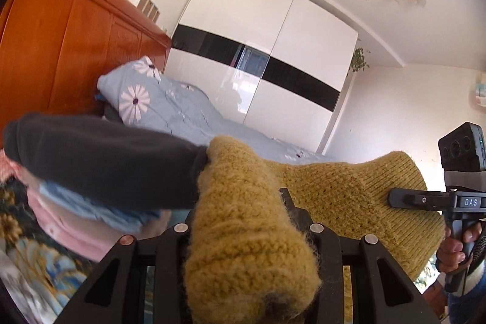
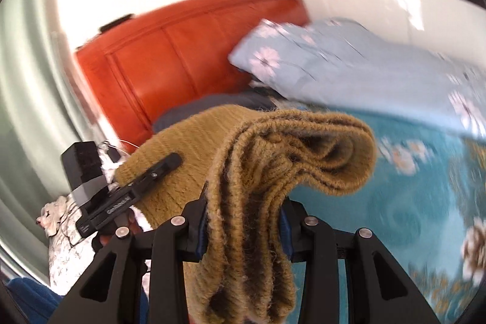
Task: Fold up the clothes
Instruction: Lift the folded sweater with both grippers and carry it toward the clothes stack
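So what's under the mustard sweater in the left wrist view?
Under the mustard sweater the left gripper clamps it; the blue bedspread lies behind. The bed directly below is covered.

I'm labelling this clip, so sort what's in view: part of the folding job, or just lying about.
Job in hand:
mustard knit sweater
left gripper
right gripper
stack of folded clothes

Lying about:
daisy-print pillow
wooden headboard
white wardrobe

The mustard sweater (image 1: 243,233) is showing a coarse, fuzzy knit. The wardrobe (image 1: 264,63) is gleaming glossy white, the headboard (image 1: 60,50) is looking like polished wood, and the matt black gripper (image 2: 243,220) is probably plastic.
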`<state>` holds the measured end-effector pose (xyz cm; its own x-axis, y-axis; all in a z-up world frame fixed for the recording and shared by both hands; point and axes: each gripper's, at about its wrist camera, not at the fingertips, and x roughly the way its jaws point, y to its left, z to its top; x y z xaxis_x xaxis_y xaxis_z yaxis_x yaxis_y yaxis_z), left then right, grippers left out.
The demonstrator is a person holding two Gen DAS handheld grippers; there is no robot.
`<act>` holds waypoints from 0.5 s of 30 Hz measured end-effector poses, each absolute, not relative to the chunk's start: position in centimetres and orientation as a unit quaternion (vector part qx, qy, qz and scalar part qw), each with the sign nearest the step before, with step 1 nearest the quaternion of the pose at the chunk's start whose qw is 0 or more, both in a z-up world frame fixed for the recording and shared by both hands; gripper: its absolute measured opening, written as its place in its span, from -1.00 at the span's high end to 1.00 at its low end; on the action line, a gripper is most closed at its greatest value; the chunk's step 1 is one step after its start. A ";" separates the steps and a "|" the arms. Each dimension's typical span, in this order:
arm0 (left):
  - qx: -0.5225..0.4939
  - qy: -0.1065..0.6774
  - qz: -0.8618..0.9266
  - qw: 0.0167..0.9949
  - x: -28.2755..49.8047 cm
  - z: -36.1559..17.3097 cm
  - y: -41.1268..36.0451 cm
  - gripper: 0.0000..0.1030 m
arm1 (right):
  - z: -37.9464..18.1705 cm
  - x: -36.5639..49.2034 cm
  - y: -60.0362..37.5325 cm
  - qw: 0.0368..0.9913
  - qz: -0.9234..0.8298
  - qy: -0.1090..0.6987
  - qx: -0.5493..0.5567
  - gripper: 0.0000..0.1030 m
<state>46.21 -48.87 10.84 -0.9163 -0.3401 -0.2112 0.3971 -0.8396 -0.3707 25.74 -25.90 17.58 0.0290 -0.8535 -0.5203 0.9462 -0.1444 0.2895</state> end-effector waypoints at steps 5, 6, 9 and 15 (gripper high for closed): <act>0.024 0.177 -0.960 0.214 48.5 16.2 -54.1 0.22 | 21.7 27.7 -30.9 0.701 -0.666 0.088 0.240 0.25; 0.021 0.179 -0.961 0.210 48.6 17.0 -55.3 0.22 | 22.3 28.0 -32.2 0.709 -0.661 0.091 0.228 0.25; 0.047 0.215 -0.950 0.224 47.4 16.7 -59.2 0.22 | 22.9 28.7 -36.5 0.720 -0.651 0.102 0.217 0.25; 0.117 0.249 -0.938 0.212 46.5 9.2 -58.2 0.21 | 17.2 25.4 -38.3 0.676 -0.672 0.099 0.285 0.28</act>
